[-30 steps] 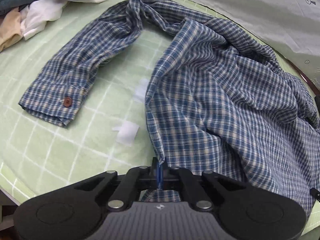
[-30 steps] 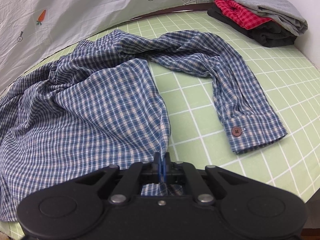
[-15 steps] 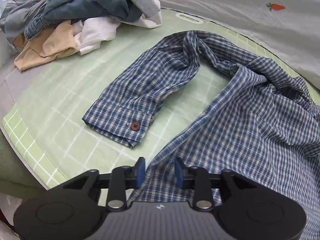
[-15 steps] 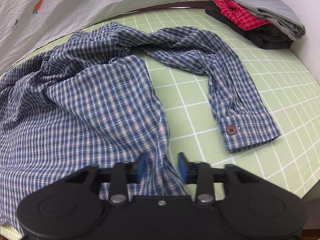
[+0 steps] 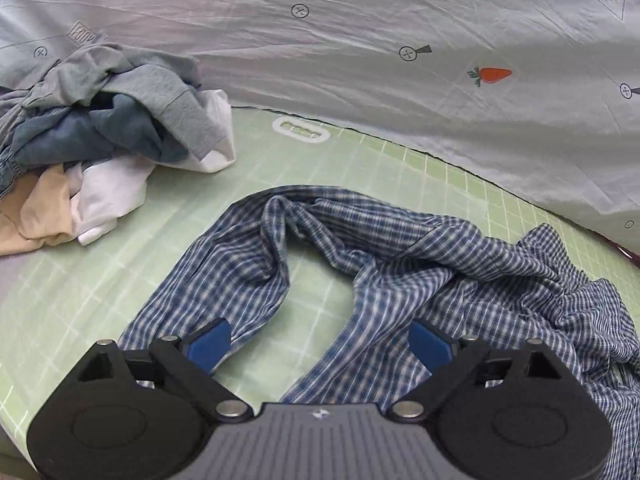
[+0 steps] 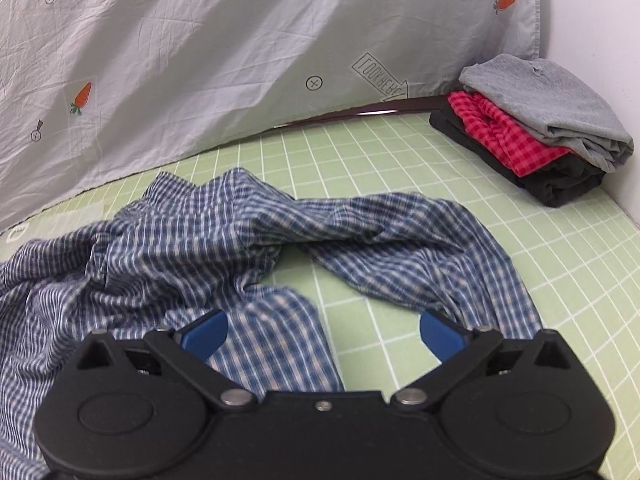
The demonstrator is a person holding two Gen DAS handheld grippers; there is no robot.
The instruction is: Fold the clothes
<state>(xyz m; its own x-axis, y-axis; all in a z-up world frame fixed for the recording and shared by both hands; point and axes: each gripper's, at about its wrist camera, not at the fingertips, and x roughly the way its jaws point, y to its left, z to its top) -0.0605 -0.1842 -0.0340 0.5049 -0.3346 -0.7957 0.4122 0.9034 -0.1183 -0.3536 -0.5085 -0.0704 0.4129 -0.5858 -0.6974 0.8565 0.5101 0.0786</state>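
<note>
Jaws of the left gripper (image 5: 320, 346) and right gripper (image 6: 322, 334) are opening wide, gripping nothing, above the plaid shirt (image 5: 420, 272) lying rumpled mid-mat (image 6: 440, 208). Judging best: be regrasping both sleeves near the cuffs, pulling outward, flattening before folding.

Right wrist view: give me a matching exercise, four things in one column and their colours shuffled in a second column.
Things:
1. spread-out shirt
2. top of the folded stack
3. middle of the folded stack
4. mat

Colours:
A. red check
B. green with white grid
C. blue and white check
D. grey

Pairs: 1-C, 2-D, 3-A, 4-B
</note>
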